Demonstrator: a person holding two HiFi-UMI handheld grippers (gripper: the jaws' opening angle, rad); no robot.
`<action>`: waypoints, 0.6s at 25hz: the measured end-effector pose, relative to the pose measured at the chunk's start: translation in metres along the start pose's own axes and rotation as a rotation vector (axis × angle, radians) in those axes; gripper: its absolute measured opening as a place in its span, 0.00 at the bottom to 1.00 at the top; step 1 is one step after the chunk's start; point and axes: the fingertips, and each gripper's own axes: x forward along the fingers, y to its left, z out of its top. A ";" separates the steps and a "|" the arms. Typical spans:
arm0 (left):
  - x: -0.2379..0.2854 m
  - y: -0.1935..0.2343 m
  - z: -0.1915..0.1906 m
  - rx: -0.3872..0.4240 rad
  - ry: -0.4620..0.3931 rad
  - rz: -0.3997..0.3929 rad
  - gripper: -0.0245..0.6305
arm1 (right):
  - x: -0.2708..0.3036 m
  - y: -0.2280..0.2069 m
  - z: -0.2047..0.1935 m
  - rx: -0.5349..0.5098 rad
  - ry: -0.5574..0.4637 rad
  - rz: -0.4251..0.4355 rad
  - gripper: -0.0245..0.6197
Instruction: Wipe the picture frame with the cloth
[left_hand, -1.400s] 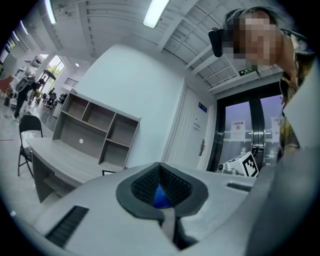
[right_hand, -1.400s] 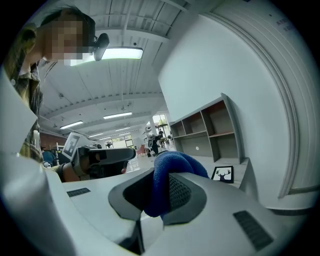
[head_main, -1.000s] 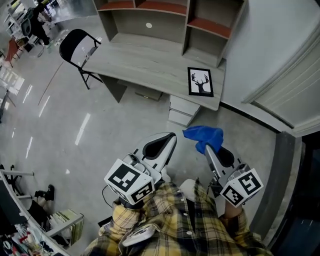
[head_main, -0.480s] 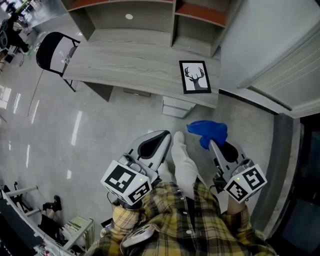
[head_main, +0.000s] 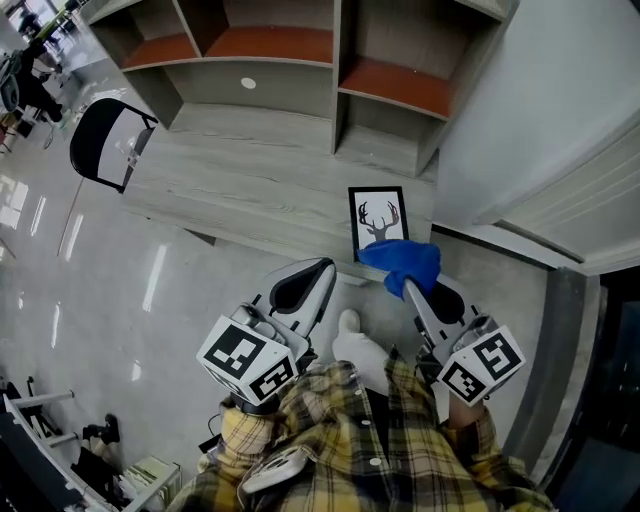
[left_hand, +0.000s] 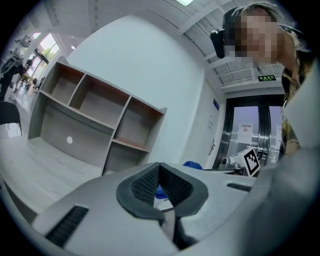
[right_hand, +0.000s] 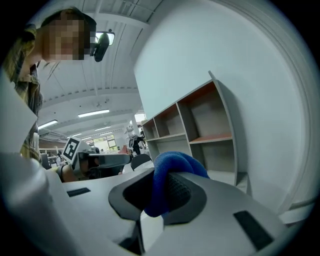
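Now the right tool (right_hand: 159, 195) is clamped on a crumpled blue cloth (right_hand: 175, 167), which bulges out above its grey pads. The left tool (left_hand: 161, 189) has its jaws pressed together, with nothing between them. A black rectangular picture frame (head_main: 378, 220) with a white deer-antler print lies flat on the pale wooden desk (head_main: 240, 190), at its front edge near the right end. Seen from the head view, the cloth overlaps the near right corner of the frame; whether it touches the frame I cannot tell
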 end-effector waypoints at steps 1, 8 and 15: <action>0.010 0.003 0.006 0.004 -0.005 0.003 0.04 | 0.004 -0.009 0.006 -0.008 -0.001 0.008 0.12; 0.058 0.033 0.024 0.002 -0.001 0.026 0.05 | 0.036 -0.058 0.024 -0.003 0.020 0.025 0.12; 0.090 0.081 0.041 -0.001 0.042 -0.036 0.05 | 0.083 -0.082 0.031 0.024 0.033 -0.041 0.12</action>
